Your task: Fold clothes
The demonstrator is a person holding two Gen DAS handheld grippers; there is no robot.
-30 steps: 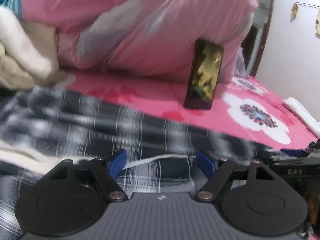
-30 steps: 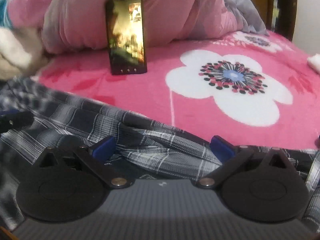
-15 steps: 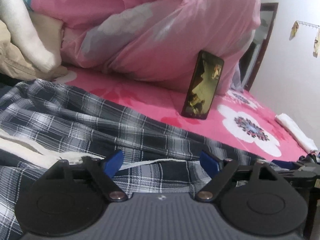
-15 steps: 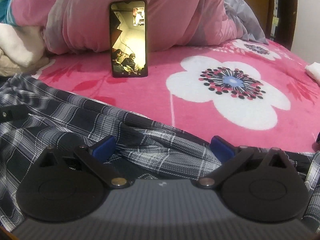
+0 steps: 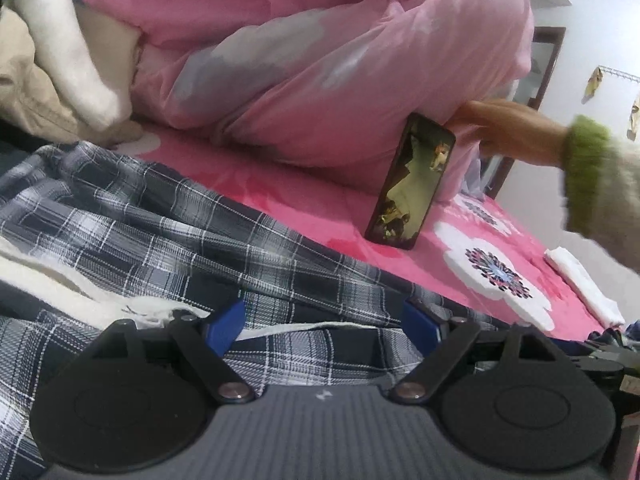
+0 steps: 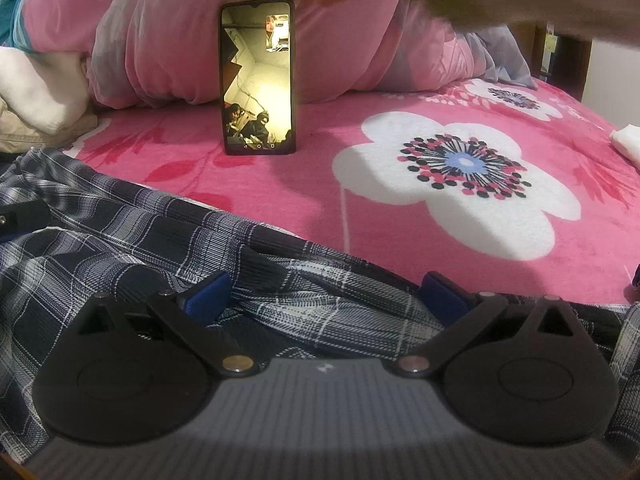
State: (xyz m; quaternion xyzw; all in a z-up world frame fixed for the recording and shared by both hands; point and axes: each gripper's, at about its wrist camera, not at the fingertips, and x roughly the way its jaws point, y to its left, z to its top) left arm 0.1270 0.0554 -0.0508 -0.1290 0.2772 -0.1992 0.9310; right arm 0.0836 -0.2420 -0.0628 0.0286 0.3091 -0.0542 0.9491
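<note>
A: Noting the setup. Why is the phone standing upright like that?

B: It is leaning against the pink duvet heaped along the far edge of the bed, screen facing the cameras. My guess is it is propped there to be watched during the work. A hand in a green-cuffed sleeve is reaching in behind it, possibly steadying it; contact cannot be confirmed.

A: And the shirt?

B: The plaid shirt is lying rumpled along the near edge of the bed, stretching toward the near left corner, with pale lining showing at a fold. Not folded yet, as far as I can judge.

A: Left claw?

B: Its jaws are standing wide with the blue pads apart. Shirt cloth is lying between and beneath them, but the pads are not pressing on it. Nothing is being held.

A: Right claw?

B: Also spread wide, resting low over a ridge of shirt that is running between the pads. No pinch visible. The ridge is sitting closer to the left pad.

A: Anything else on the bed?

B: A white cloth is lying near the right edge, well apart from the shirt.
</note>
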